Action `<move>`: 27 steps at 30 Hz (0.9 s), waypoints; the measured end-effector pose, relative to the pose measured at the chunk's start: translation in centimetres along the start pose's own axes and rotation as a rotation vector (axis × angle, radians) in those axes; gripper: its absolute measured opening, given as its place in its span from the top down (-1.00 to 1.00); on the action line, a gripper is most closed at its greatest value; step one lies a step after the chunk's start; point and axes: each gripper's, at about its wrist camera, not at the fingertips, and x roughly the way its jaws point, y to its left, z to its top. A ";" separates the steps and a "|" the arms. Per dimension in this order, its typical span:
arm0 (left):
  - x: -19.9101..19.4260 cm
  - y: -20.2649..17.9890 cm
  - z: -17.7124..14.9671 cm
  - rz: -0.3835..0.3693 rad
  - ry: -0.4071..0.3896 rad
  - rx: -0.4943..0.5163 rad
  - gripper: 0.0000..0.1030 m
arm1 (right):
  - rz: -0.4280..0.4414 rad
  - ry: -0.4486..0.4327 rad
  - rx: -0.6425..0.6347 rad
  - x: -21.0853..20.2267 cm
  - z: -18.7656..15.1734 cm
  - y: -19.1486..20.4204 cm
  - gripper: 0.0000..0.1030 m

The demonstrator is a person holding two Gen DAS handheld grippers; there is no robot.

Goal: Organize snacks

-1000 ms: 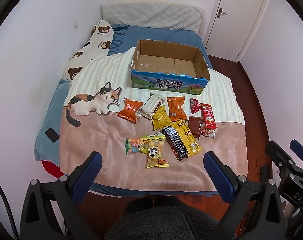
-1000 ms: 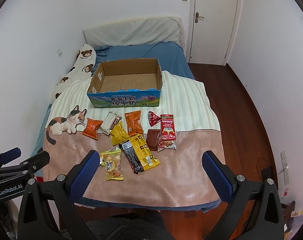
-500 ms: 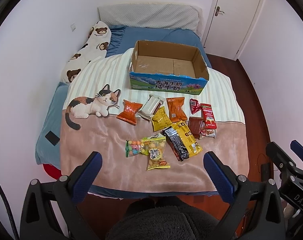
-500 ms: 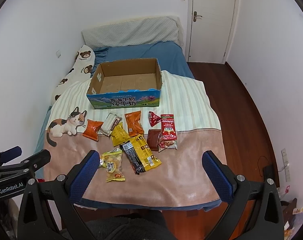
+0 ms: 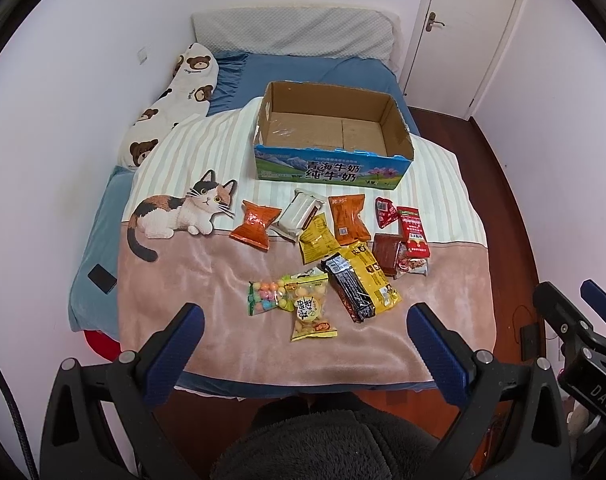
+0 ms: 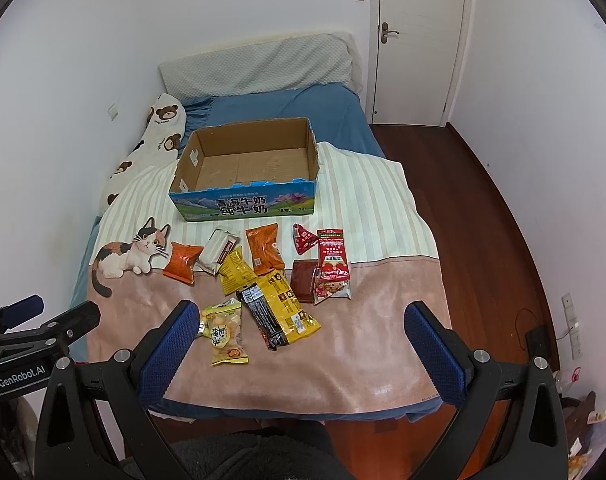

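Note:
Several snack packets lie on the blanket of a bed: an orange bag, a white pack, a yellow and black bag, a yellow biscuit bag, a candy bag and red packs. An empty open cardboard box with a blue printed front stands behind them; it also shows in the right wrist view. My left gripper is open and empty, held above the bed's near edge. My right gripper is open and empty, likewise short of the snacks.
A bear-print pillow lies along the left wall. A grey pillow sits at the head. A black phone lies at the bed's left edge. A white door and wooden floor are to the right.
Both grippers have moved slightly forward toward the bed, so the snacks and box look a little nearer. Both stay open. Nothing on the bed has moved.

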 end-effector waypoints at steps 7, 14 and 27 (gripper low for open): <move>0.0 0.1 -0.3 -0.007 0.012 0.000 -1.00 | 0.001 0.008 0.000 -0.1 0.1 -0.1 -1.00; -0.1 0.5 -0.9 -0.011 0.017 -0.006 -1.00 | 0.008 0.010 -0.009 -0.3 0.0 0.1 -1.00; 3.2 2.4 -1.2 0.025 0.048 -0.086 -1.00 | 0.031 0.057 0.012 2.8 -0.5 -0.7 -1.00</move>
